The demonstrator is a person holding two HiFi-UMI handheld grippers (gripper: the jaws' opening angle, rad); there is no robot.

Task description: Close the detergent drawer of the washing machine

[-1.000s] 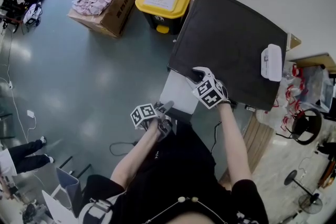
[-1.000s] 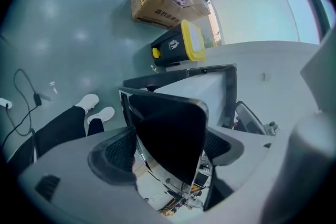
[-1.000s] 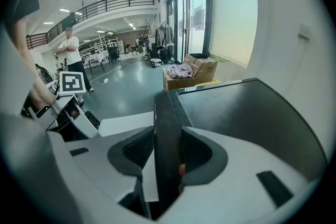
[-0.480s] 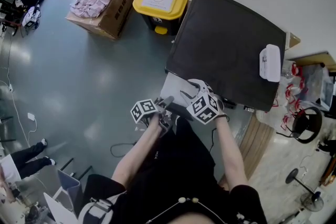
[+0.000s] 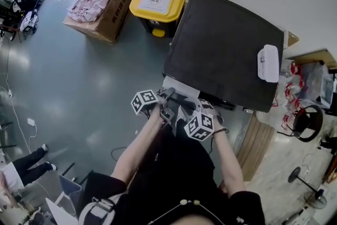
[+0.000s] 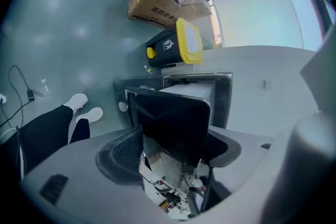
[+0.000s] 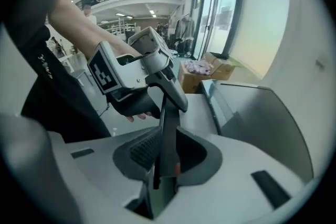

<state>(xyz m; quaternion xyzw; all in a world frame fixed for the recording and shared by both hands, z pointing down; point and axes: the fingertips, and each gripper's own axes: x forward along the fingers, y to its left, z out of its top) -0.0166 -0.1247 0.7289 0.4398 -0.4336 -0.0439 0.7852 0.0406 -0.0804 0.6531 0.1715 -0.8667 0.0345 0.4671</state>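
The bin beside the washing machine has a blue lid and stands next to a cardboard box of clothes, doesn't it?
Not quite. The head view shows that the bin has a yellow lid, not a blue one. The rest holds: it stands beside the washing machine, next to a cardboard box of clothes.

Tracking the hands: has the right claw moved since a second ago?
Yes. The right claw, jaws closing empty, has drawn back from the washing machine's front edge toward the person's body.
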